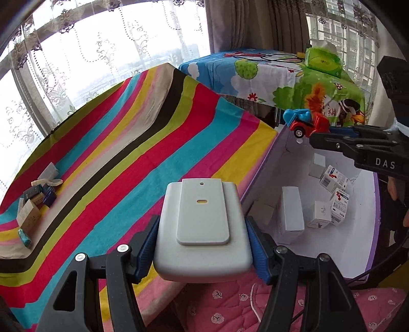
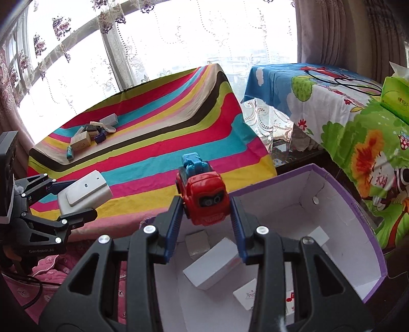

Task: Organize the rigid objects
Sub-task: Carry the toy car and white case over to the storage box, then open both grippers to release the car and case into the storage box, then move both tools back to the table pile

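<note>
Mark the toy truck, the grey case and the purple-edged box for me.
toy truck (image 2: 204, 201): right wrist view, on its red cab.
grey case (image 1: 203, 229): left wrist view, on its raised top panel.
purple-edged box (image 2: 352, 201): right wrist view, on its far rim.

Both wrist cameras are looking steeply down along their fingers from close range, sharing the striped tabletop (image 1: 127, 143), the box (image 2: 358, 204) and each other's gripper.

Setting: a home, likely a bedroom or living room by a window. Evidence: embroidered lace curtains (image 1: 84, 58) with heavier drapes (image 1: 255, 23), striped cloth (image 2: 158, 127) over one surface, cartoon-print cloth (image 1: 288, 76) over another, pink quilted bedding (image 1: 230, 304), green tissue box (image 1: 323, 61).
</note>
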Demonstrator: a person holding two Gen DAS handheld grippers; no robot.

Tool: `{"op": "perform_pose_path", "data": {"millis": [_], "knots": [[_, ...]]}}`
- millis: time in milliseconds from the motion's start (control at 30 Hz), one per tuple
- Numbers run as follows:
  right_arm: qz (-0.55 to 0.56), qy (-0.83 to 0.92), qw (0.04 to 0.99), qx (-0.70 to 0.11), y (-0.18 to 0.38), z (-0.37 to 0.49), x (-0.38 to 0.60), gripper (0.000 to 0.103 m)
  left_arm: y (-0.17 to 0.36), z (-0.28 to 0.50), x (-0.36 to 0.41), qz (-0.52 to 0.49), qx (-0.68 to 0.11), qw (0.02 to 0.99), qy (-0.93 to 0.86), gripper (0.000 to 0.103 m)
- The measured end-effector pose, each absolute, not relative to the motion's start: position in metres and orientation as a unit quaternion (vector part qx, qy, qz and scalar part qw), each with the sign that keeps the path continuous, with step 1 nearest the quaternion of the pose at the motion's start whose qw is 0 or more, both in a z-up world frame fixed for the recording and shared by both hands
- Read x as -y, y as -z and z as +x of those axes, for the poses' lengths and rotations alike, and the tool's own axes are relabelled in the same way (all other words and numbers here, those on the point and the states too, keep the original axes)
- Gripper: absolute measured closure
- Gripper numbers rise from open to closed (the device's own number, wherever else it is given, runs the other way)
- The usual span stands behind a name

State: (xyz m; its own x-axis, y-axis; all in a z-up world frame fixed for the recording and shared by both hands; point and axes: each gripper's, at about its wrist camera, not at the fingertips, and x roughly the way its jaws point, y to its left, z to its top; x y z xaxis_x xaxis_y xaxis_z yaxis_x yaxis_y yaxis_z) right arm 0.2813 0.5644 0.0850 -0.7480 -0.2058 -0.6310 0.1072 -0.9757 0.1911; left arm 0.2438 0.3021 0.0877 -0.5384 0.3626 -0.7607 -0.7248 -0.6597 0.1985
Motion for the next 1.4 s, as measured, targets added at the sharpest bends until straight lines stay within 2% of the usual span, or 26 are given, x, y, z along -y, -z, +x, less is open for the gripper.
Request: {"op": "perform_pose_path", "data": {"millis": [367, 633, 733, 800, 1033, 1400], "knots": [[0.374, 0.926, -0.022, 0.047, -0.071, 0.307, -0.628, 0.061, -0.067, 0.295, -0.395, -0.351, -0.317, 0.462, -0.750, 0.039], [0.396, 0.913, -0.084, 0.041, -0.068, 0.313, -0.662, 0.060, -0.057, 0.327, -0.403, -0.337, -0.331, 0.545, -0.693, 0.036], [0.399, 0.911, -0.101, 0.040, -0.073, 0.308, -0.659, 0.038, -0.060, 0.324, -0.395, -0.328, -0.321, 0.535, -0.709, 0.029], [0.388, 0.916, -0.091, 0.040, -0.081, 0.304, -0.651, 0.036, -0.064, 0.309, -0.382, -0.340, -0.289, 0.528, -0.723, 0.028], [0.379, 0.925, -0.037, -0.001, -0.098, 0.271, -0.590, 0.033, -0.066, 0.223, -0.289, -0.374, -0.175, 0.418, -0.809, 0.027], [0.419, 0.879, 0.197, -0.112, -0.065, 0.199, -0.378, 0.022, -0.022, 0.092, -0.030, -0.417, -0.093, 0.044, -0.903, 0.026]]}}
